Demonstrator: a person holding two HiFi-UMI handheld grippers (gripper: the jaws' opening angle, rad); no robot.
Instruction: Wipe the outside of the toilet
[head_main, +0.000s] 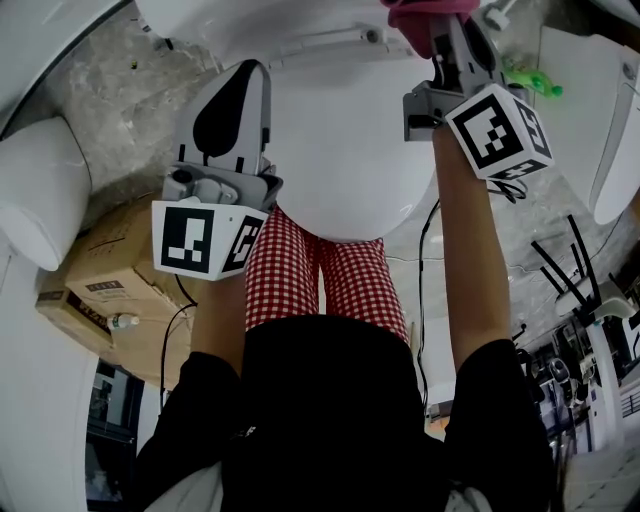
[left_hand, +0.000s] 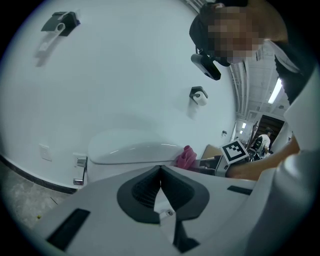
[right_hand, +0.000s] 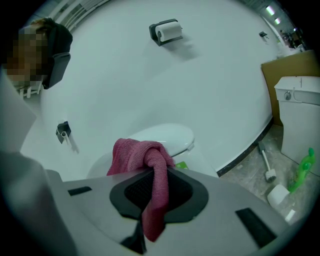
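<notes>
The left gripper (head_main: 248, 78) hovers over the left side of the toilet (head_main: 345, 150), which stands on the floor against the wall with its lid closed. In the left gripper view its fingers are pressed together with nothing between them, so it is not working now.

To the right, the right gripper (right_hand: 152, 175) has its fingers clamped on a pink cloth (right_hand: 142, 155). One bunch of it sticks out in front and a tail hangs down behind the pads. The head view puts the cloth at the rear right of the toilet, near the lid hinge, but I cannot tell whether it touches the porcelain. A green bottle (right_hand: 303, 172) lies on the floor well off to the right.

The wiping looks set to begin, or is at its rear end. The next move calls for pressing the bunched cloth onto the outer shell and dragging it along the curve, keeping the grip tight enough that the cloth does not slip out.
</notes>
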